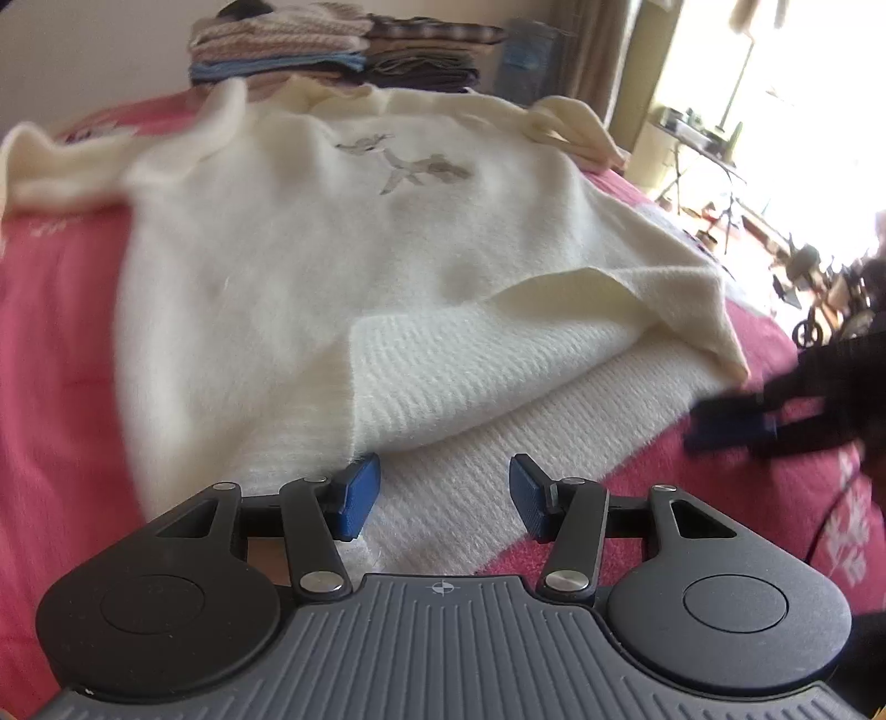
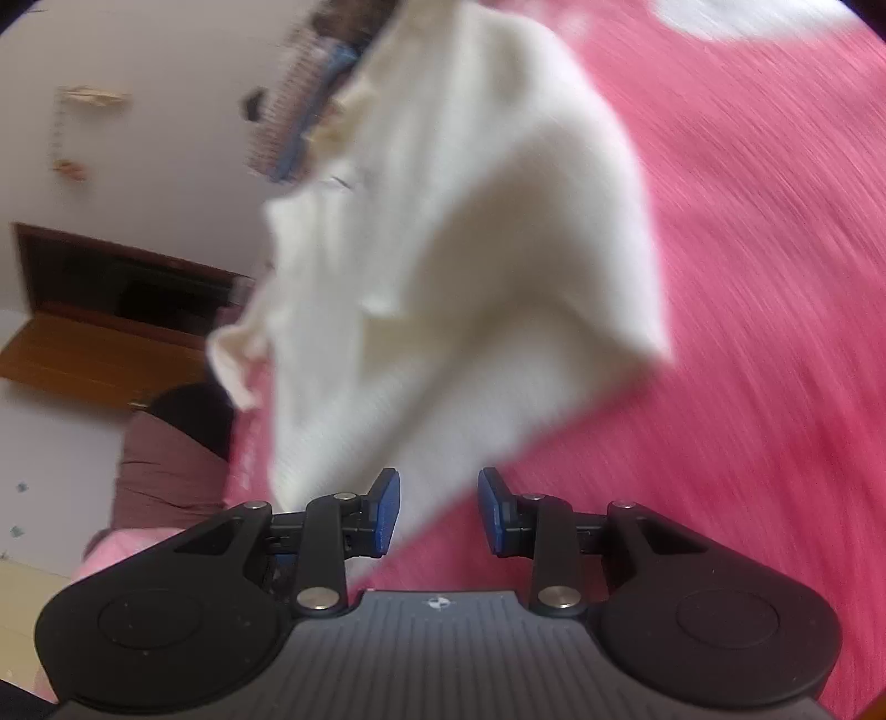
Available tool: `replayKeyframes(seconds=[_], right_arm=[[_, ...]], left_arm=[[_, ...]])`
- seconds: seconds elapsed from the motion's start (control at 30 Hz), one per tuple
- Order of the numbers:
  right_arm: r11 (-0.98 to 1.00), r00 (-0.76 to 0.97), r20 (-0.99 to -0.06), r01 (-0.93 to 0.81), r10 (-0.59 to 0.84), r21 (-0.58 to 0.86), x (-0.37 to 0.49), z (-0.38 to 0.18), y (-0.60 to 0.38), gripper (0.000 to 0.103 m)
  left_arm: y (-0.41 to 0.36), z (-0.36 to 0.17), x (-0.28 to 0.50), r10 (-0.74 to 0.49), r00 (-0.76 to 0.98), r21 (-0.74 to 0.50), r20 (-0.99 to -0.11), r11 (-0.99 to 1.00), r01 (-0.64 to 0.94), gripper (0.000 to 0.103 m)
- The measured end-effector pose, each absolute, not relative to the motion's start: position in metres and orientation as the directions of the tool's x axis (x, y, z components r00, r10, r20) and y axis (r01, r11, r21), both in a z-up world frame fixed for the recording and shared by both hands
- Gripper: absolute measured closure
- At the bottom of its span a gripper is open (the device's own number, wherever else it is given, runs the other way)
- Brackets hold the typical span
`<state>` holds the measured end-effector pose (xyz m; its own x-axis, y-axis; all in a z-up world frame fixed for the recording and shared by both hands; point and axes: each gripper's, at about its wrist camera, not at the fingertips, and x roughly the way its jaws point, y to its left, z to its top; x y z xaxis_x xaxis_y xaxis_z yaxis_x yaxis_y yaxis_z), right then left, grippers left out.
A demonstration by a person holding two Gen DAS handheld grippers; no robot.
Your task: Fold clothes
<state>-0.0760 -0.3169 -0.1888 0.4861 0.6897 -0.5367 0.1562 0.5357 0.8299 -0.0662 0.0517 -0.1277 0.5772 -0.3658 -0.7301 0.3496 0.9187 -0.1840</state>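
A cream knitted sweater [image 1: 310, 249] with a small grey bird motif lies spread on the pink bedspread [image 1: 50, 343], its hem toward me and its right bottom corner folded over. My left gripper [image 1: 444, 495] is open and empty, its blue pads over the ribbed hem. The right gripper [image 1: 731, 423] shows blurred at the right, beside the sweater's folded corner. In the right wrist view the right gripper [image 2: 438, 512] is open, with the blurred sweater [image 2: 459, 232] in front of it and its edge between the pads.
Two stacks of folded clothes [image 1: 343, 50] stand at the far end of the bed. A bright window and cluttered furniture [image 1: 720, 138] lie beyond the bed's right side. A wooden door frame [image 2: 111, 299] and a maroon cushion [image 2: 166, 471] show left in the right wrist view.
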Motion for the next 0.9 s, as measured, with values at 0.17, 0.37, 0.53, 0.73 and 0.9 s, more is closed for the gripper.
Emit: replayKeyframes(seconds=[0.17, 0.37, 0.53, 0.73, 0.9], right_arm=[[0.489, 0.504, -0.531, 0.226, 0.681, 0.843, -0.078, -0.199, -0.314, 0.070], [0.450, 0.542, -0.523, 0.275, 0.658, 0.850, -0.061, -0.207, -0.301, 0.072], [0.433, 0.575, -0.510, 0.279, 0.640, 0.857, -0.053, -0.208, -0.291, 0.073], [0.544, 0.563, -0.559, 0.216, 0.609, 0.811, -0.044, -0.201, -0.275, 0.097], [0.577, 0.569, -0.559, 0.172, 0.603, 0.798, -0.042, -0.191, -0.267, 0.100]], left_arm=[[0.049, -0.127, -0.064, -0.342, 0.596, -0.165, -0.726, 0.929, 0.332, 0.051], [0.043, -0.129, -0.063, -0.322, 0.623, -0.127, -0.713, 0.933, 0.337, 0.051], [0.034, -0.129, -0.069, -0.356, 0.603, -0.098, -0.714, 0.904, 0.417, 0.051], [0.012, -0.137, -0.088, -0.353, 0.600, 0.048, -0.718, 0.835, 0.549, 0.051], [-0.005, -0.146, -0.098, -0.316, 0.635, 0.174, -0.705, 0.791, 0.587, 0.050]])
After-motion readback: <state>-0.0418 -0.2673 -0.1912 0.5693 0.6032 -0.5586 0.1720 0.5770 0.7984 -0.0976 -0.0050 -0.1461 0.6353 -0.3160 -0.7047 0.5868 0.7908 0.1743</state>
